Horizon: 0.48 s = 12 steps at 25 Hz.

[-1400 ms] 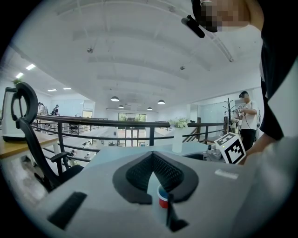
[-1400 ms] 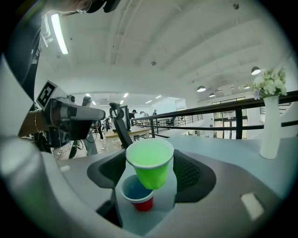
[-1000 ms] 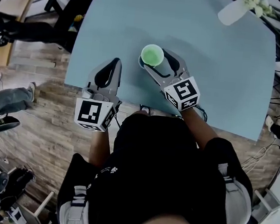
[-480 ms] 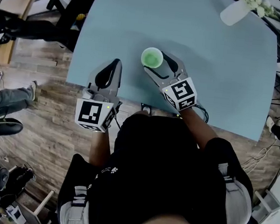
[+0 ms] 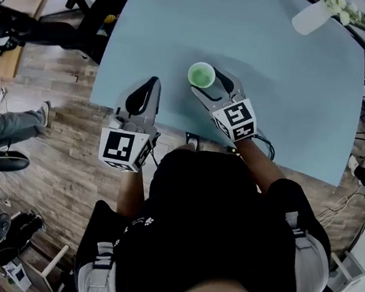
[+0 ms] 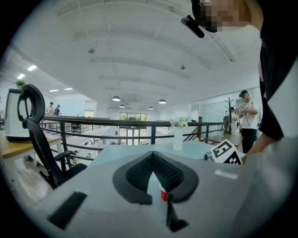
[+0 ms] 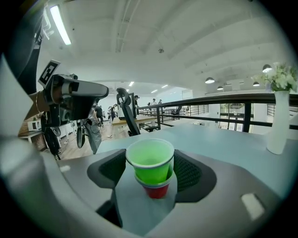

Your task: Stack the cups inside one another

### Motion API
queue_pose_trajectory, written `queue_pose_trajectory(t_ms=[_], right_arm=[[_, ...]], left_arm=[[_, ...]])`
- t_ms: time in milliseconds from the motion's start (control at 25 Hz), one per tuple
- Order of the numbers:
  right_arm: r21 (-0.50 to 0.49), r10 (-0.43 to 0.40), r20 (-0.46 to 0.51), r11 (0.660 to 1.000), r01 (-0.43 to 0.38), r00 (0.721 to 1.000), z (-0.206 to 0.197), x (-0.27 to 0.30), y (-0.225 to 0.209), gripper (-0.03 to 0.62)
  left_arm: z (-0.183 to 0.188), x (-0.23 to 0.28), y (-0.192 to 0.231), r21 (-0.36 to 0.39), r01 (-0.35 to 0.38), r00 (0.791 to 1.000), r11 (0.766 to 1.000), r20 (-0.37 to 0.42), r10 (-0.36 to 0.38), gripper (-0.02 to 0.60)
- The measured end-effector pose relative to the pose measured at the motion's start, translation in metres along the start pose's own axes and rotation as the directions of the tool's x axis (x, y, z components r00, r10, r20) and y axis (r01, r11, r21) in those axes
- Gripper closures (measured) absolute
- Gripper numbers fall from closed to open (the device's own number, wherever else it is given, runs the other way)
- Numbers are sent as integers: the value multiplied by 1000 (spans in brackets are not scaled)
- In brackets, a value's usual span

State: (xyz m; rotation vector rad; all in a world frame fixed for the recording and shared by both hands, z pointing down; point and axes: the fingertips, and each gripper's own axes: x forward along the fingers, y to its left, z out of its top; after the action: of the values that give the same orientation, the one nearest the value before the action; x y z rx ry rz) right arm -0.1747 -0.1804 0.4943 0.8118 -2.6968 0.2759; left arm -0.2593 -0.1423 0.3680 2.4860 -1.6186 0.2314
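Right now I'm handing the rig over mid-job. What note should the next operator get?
Left tongs: shut, empty, at the near edge of the table.
Right tongs: closed on the rim of the green cup.
Cups: the green cup sits inside the red cup, mid-table between the right tongs. I can't tell whether the stack rests on the table.
Done: the two visible cups are nested.
Left: probably set the stack down, open the right tongs and back off. No other cup is in view.
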Motion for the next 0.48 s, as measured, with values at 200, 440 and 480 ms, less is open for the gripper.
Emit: queue_pose_trajectory(t_ms=[200, 440, 480], right_arm=[[-3, -8, -28, 1000, 8, 1000, -5, 3, 1, 276], [-13, -12, -65, 1000, 11, 998, -13, 6, 4, 276], [-12, -14, -70, 1000, 13, 997, -15, 6, 4, 276]], left_arm=[[-4, -6, 6, -6, -8, 1000, 1000, -4, 8, 591], [-5, -9, 7, -7, -4, 1000, 1000, -1, 4, 591], [-5, -9, 7, -7, -3, 1000, 1000, -1, 3, 591]])
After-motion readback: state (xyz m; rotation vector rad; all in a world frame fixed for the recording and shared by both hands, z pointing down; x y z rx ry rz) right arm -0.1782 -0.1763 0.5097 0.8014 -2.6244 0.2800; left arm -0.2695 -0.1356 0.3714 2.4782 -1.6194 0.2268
